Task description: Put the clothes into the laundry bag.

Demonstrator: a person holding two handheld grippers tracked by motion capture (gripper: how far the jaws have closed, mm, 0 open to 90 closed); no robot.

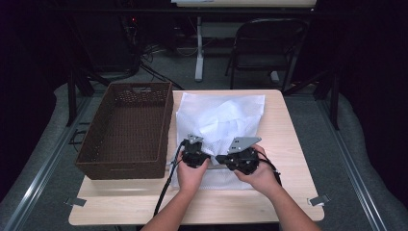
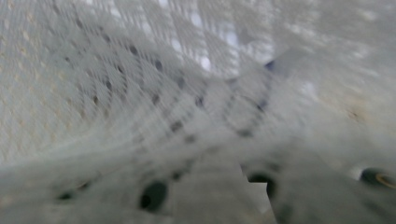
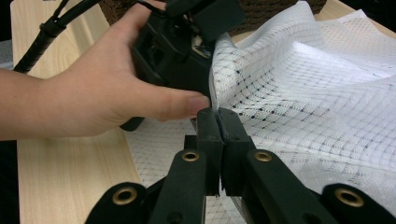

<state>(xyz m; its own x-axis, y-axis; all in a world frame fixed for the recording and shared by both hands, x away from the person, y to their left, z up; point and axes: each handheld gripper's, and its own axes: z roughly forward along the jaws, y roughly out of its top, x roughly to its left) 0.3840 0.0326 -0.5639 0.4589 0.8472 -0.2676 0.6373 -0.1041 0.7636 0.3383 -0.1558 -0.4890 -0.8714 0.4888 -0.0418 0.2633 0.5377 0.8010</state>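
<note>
Brown wicker basket (image 1: 126, 130) sat bare inside at counter (image 1: 288, 144) left, white mesh bag (image 1: 221, 120) lay just right of it, long axis near-to-far, right gripper (image 3: 218, 122) fingers clenched on its near edge, left gripper (image 1: 194, 155) fingers' state unclear.

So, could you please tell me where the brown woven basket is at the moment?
In the high view, the brown woven basket stands on the left part of the light wooden table, its right wall beside the white mesh fabric.
</note>
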